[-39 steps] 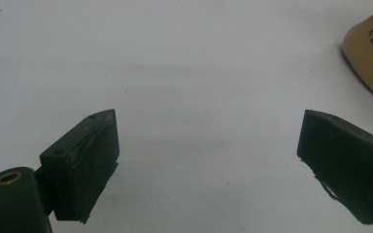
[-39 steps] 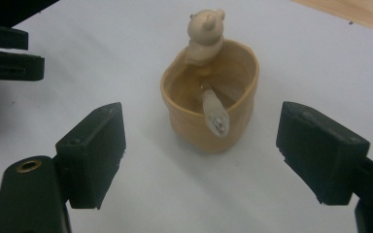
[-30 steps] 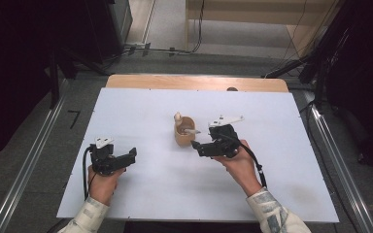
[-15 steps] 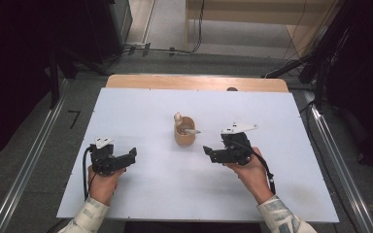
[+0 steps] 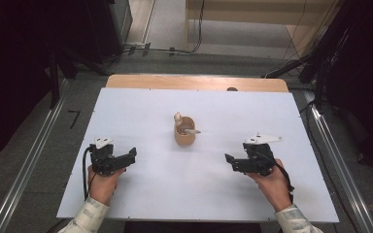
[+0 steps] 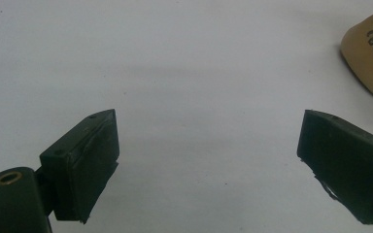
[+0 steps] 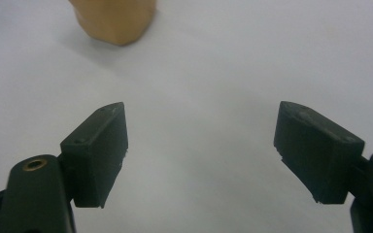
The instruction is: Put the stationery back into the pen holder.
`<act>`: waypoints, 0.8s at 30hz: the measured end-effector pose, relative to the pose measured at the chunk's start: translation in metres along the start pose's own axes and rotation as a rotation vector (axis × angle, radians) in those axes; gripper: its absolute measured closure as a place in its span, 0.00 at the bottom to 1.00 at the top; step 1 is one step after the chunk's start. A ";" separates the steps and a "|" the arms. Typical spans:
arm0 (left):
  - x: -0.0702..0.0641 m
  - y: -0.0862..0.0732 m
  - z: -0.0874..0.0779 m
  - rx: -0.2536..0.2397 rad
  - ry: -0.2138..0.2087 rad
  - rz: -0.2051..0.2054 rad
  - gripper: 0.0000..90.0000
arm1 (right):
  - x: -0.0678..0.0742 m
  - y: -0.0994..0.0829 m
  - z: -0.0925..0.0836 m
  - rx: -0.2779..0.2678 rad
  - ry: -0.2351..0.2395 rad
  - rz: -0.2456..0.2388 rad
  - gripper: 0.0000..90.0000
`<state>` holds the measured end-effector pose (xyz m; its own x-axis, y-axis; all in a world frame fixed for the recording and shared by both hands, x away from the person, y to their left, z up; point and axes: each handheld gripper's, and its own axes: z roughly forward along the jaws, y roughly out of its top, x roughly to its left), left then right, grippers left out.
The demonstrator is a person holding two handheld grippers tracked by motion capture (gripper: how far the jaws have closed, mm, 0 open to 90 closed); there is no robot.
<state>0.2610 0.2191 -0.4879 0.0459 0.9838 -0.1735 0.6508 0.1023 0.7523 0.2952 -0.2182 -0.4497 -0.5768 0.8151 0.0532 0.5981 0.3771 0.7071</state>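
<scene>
A small tan cup stands near the middle of the white table, with a wooden-knobbed piece and a pale utensil sticking out of it. My left gripper rests at the front left, pointing right toward the cup, jaws wide apart and empty. The cup's side with dark lettering shows at the upper right of the left gripper view, beyond my left gripper. My right gripper sits at the front right, pointing left, open and empty. The cup's base shows at the top of the right gripper view, ahead of my right gripper.
A wooden strip runs along the table's far edge. Metal rails flank both sides. Dark equipment and cables lie on the floor behind.
My right gripper has pulled back from beside the cup to the front right of the table. The left gripper has stayed put.
</scene>
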 end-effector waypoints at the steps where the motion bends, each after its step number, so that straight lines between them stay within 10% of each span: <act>1: 0.000 0.000 0.000 0.000 0.000 0.000 0.09 | -0.004 -0.004 -0.002 0.004 -0.009 0.008 0.21; 24: -0.015 -0.002 -0.001 -0.002 -0.026 0.021 0.10 | -0.081 -0.074 -0.055 0.027 -0.213 0.185 0.21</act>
